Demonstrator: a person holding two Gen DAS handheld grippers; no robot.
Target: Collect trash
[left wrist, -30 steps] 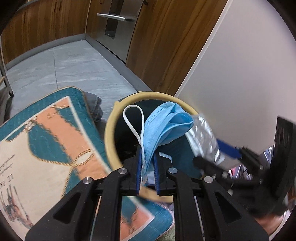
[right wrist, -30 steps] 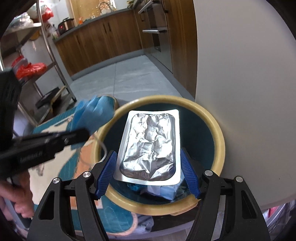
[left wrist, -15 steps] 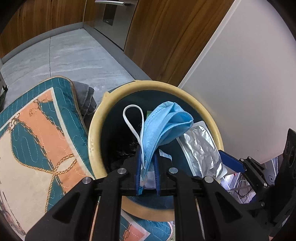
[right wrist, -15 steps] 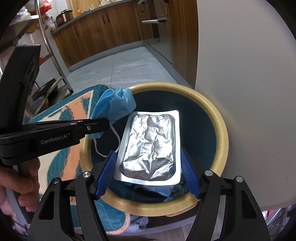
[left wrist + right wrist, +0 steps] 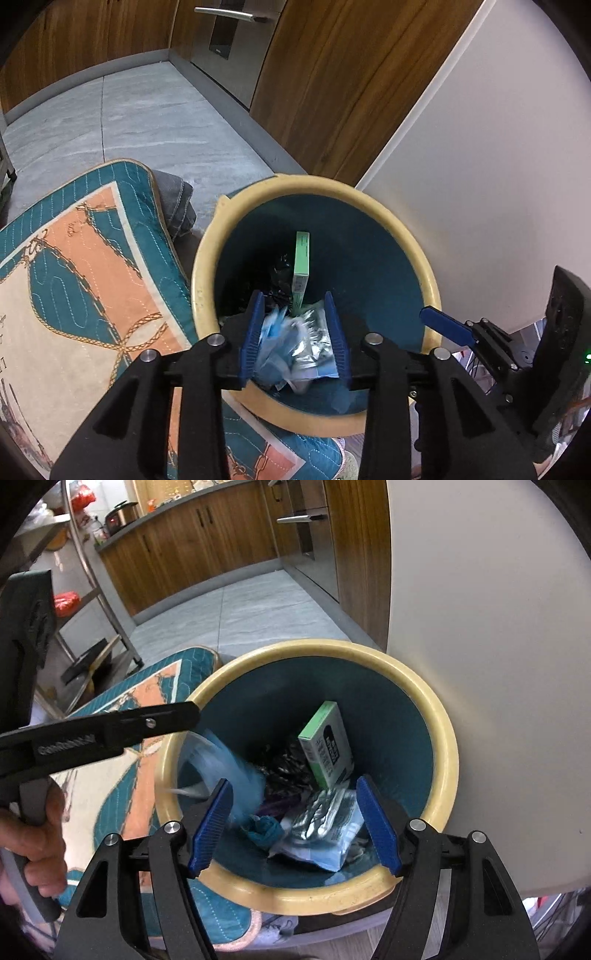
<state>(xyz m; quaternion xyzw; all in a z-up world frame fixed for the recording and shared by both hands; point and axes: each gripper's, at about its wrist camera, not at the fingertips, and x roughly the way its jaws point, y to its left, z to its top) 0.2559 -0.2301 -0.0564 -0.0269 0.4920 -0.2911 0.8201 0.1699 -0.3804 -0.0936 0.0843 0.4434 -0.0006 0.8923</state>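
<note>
A round bin with a yellow rim (image 5: 207, 266) (image 5: 447, 760) and a teal inside sits below both grippers. My left gripper (image 5: 294, 332) hangs over its near edge, jaws opening. The blue face mask (image 5: 273, 341) (image 5: 232, 771) is a blur, free of the pads and falling into the bin. My right gripper (image 5: 293, 827) is open above the bin with nothing between its pads. The silver foil pack (image 5: 325, 816) (image 5: 314, 339) lies among the trash at the bottom, beside a green box (image 5: 327, 746) (image 5: 301, 266). The left gripper's finger (image 5: 147, 723) reaches in from the left.
A teal and orange quilted mat (image 5: 92, 277) lies left of the bin. A white panel (image 5: 498, 664) stands close on the right. Wooden cabinets (image 5: 332, 74) and grey floor tiles (image 5: 147, 110) lie beyond. A hand (image 5: 33, 849) holds the left gripper's grip, near a steel rack (image 5: 92, 590).
The left jaws have parted and the mask has dropped out of them into the bin. The foil pack has left the right pads and now lies in the bin.
</note>
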